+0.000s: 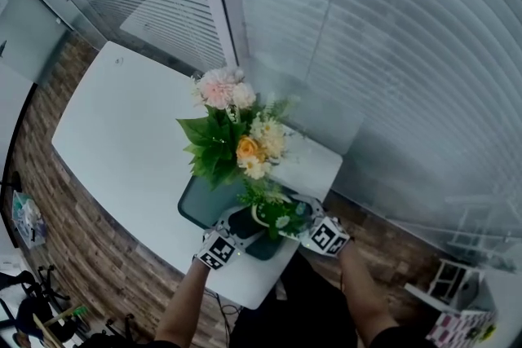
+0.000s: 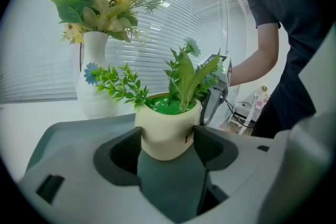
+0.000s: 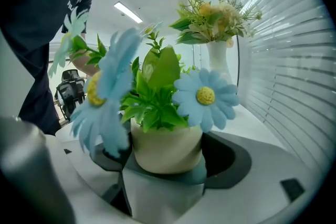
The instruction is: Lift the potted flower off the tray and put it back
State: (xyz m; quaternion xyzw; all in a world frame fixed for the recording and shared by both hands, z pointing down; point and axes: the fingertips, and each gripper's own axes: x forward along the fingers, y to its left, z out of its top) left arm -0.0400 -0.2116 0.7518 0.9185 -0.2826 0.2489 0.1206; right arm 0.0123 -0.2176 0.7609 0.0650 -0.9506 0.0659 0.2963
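Cream potted flower (image 2: 165,131) upright at edge of dark tray (image 1: 196,204).

Smooth, matt cream pot (image 2: 165,134) on a matt dark tray (image 1: 198,204); smooth white tabletop (image 1: 122,134); wood-plank floor (image 1: 81,224); smooth white vase (image 2: 94,92).

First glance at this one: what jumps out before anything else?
The tall bouquet in its white vase on the white table draws the eye first in the head view. Just nearer the person, the left gripper and right gripper both clasp the small potted flower from opposite sides over the grey tray. Its big blue daisies fill the right gripper view.
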